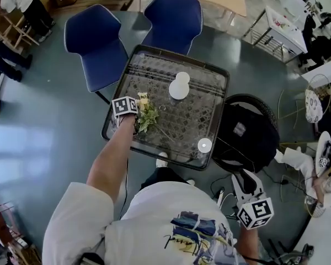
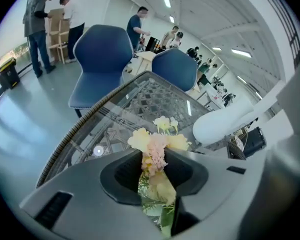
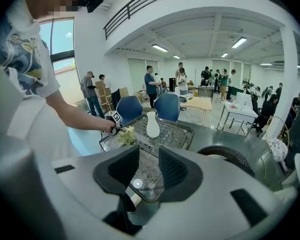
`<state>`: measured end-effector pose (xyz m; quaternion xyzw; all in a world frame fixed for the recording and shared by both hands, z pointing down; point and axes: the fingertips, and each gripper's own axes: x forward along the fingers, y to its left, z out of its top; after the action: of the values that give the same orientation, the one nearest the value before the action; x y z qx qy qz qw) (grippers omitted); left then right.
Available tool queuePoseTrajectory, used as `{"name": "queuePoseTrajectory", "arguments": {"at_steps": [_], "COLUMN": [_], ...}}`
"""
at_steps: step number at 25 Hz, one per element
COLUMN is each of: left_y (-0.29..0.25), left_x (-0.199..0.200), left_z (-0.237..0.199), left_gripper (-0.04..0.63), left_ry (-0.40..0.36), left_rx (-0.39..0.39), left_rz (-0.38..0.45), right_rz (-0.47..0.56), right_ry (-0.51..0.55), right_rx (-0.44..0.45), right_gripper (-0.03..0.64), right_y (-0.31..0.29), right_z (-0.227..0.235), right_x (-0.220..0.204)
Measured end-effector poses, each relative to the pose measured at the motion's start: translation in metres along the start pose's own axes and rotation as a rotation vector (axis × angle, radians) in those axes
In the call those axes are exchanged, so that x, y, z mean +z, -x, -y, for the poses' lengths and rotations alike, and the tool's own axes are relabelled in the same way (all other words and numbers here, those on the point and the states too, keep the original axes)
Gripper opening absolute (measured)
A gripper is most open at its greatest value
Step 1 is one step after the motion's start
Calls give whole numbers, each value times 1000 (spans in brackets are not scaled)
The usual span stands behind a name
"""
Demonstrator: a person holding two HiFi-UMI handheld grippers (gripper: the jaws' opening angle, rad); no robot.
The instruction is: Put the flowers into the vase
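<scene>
Left tongs clamp flowers over glass table; right tongs gape empty; blue chairs behind.

small bunch of pale yellow and pink flowers with green leaves, clamped between the jaws of the left gripper, at the near left part of the glass table, white bulbous narrow-necked vase upright near the table's middle, apart from the flowers
</scene>
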<state>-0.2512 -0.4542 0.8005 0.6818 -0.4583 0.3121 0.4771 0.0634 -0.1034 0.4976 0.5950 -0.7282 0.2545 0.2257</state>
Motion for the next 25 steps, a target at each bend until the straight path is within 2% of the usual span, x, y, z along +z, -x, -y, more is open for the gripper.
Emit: {"name": "queuePoseTrajectory", "arguments": {"at_steps": [4, 7, 10, 17, 21, 25], "left_y": [43, 87, 136, 257, 300, 309], "left_x": [22, 48, 77, 156, 183, 198], "left_z": [26, 49, 77, 182, 250, 304], "left_gripper": [118, 115, 114, 110, 109, 109], "left_ry": [-173, -318, -430, -680, -797, -916], "left_rx": [-13, -3, -3, -55, -102, -99], "left_rz": [124, 241, 363, 665, 777, 837], "right_rz": [18, 41, 55, 79, 102, 105], "right_ry": [10, 15, 5, -6, -15, -32], "right_rx": [4, 5, 4, 21, 12, -13], "right_gripper": [114, 114, 114, 114, 114, 114], "right_y": [5, 10, 17, 25, 34, 47], "right_z": [2, 6, 11, 20, 28, 40], "right_x": [5, 7, 3, -1, -5, -11]}}
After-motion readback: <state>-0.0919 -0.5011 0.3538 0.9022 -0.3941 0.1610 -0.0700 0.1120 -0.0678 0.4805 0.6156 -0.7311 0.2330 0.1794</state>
